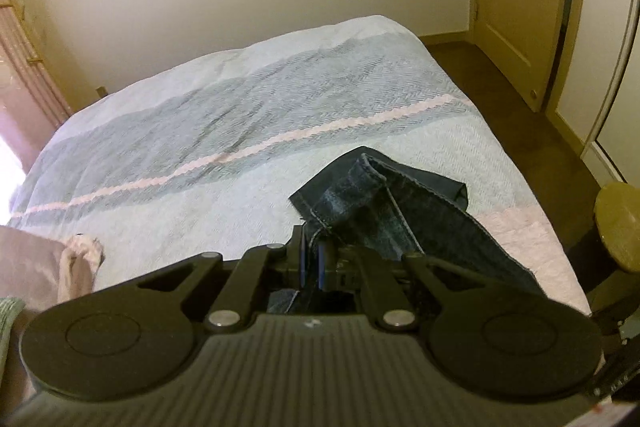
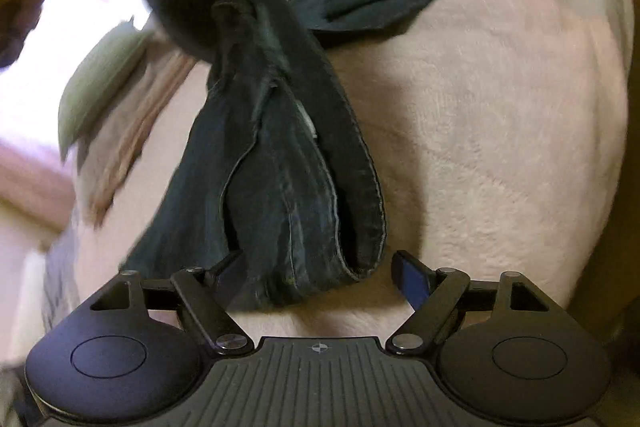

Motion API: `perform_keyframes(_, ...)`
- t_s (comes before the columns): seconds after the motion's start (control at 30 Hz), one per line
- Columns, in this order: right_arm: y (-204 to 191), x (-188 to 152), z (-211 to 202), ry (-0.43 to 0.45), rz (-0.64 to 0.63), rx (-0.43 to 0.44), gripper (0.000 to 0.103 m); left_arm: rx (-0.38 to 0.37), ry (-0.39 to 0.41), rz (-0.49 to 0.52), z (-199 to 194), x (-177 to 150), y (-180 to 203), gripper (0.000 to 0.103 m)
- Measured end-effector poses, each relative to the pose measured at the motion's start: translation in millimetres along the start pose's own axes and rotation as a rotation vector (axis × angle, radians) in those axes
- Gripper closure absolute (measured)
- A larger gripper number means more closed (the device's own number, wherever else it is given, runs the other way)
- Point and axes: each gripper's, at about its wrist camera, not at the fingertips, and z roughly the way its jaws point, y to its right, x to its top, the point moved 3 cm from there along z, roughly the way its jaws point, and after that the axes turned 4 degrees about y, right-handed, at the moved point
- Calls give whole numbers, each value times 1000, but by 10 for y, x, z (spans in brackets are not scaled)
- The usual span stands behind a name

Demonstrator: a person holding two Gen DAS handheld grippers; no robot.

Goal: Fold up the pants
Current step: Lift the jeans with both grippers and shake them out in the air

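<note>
Left gripper (image 1: 314, 259) has its jaws pressed together on a hemmed edge of the dark denim pants (image 1: 384, 203), which run away from it toward the right across the bed (image 1: 200, 107), one leg end lying flat on the striped cover. In the right wrist view the right gripper (image 2: 320, 279) stands with its jaws spread; a bunched, doubled band of the pants (image 2: 296, 155) hangs down between the fingers, but the blue pad (image 2: 414, 283) on the right stands clear of the cloth, while the left finger is partly hidden behind it. The long axis of the garment runs straight ahead of this gripper, up toward a twisted bundle at the top of the view. Judging by this, the right gripper is nearer the free end and only has to close where it is.
</note>
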Motion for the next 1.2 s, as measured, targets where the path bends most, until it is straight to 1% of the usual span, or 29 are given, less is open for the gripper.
perform_keyframes(0.03, -6, 18, 16, 32, 30, 10, 62, 8, 7, -10, -58, -22, -15, 99)
perform_keyframes(0.1, -50, 159, -7, 48, 31, 8, 97, 42, 33, -50, -237, -67, -70, 99)
perform_keyframes(0.13, -115, 252, -69, 55, 19, -1, 98, 63, 46, -75, -333, -78, -108, 99)
perform_keyframes(0.2, -333, 506, -275, 71, -47, -3, 98, 116, 82, -163, -595, -100, -254, 100)
perform_keyframes(0.27, -673, 856, -573, 105, -182, -6, 98, 190, 125, -241, -947, -98, -424, 100)
perform_keyframes(0.3, -869, 1043, -733, 124, -258, 0, 98, 233, 156, -288, -1184, -84, -538, 100)
perform_keyframes(0.37, -1295, 1442, -1060, 165, -419, 39, 99, 310, 212, -357, -1613, -45, -711, 100)
perform_keyframes(0.4, -1486, 1585, -1187, 179, -488, 57, 99, 362, 249, -390, -1910, -18, -799, 100)
perform_keyframes(0.43, -1729, 1740, -1333, 197, -577, 79, 99, 398, 274, -410, -2140, -1, -859, 100)
perform_keyframes(0.47, -1969, 1843, -1465, 212, -655, 108, 99, 436, 300, -425, -2396, 17, -896, 100)
perform_keyframes(0.53, -2408, 1947, -1683, 232, -772, 183, 99, 515, 356, -446, -2928, 17, -918, 100)
perform_keyframes(0.57, -2582, 1951, -1791, 240, -822, 220, 99, 550, 387, -464, -3192, 2, -918, 100)
perform_keyframes(0.63, -3041, 1850, -1955, 259, -928, 302, 99, 622, 444, -497, -3739, -84, -912, 100)
perform_keyframes(0.67, -3284, 1752, -2032, 267, -963, 351, 99, 656, 468, -506, -4023, -139, -894, 100)
perform_keyframes(0.73, -3640, 1528, -2150, 279, -999, 441, 99, 725, 509, -519, -4639, -278, -854, 100)
perform_keyframes(0.77, -3841, 1384, -2194, 283, -1010, 493, 99, 756, 515, -519, -4889, -333, -838, 100)
perform_keyframes(0.83, -4230, 1075, -2273, 288, -1017, 609, 99, 843, 502, -490, -5476, -418, -800, 100)
perform_keyframes(0.87, -4418, 931, -2322, 293, -1016, 671, 99, 886, 490, -468, -5762, -424, -788, 100)
perform_keyframes(0.93, -4719, 721, -2465, 340, -1027, 775, 99, 967, 450, -417, -6302, -324, -811, 100)
perform_keyframes(1.0, -4976, 663, -2621, 411, -1010, 860, 99, 1018, 419, -354, -6642, -97, -885, 100)
perform_keyframes(1.07, -5115, 738, -2709, 470, -981, 903, 99, 1039, 401, -297, -6816, 172, -940, 100)
perform_keyframes(1.13, -5145, 897, -2759, 519, -950, 918, 100, 1035, 381, -231, -6765, 553, -1049, 100)
perform_keyframes(1.2, -5077, 1101, -2752, 562, -924, 902, 100, 1002, 370, -178, -6566, 906, -1130, 100)
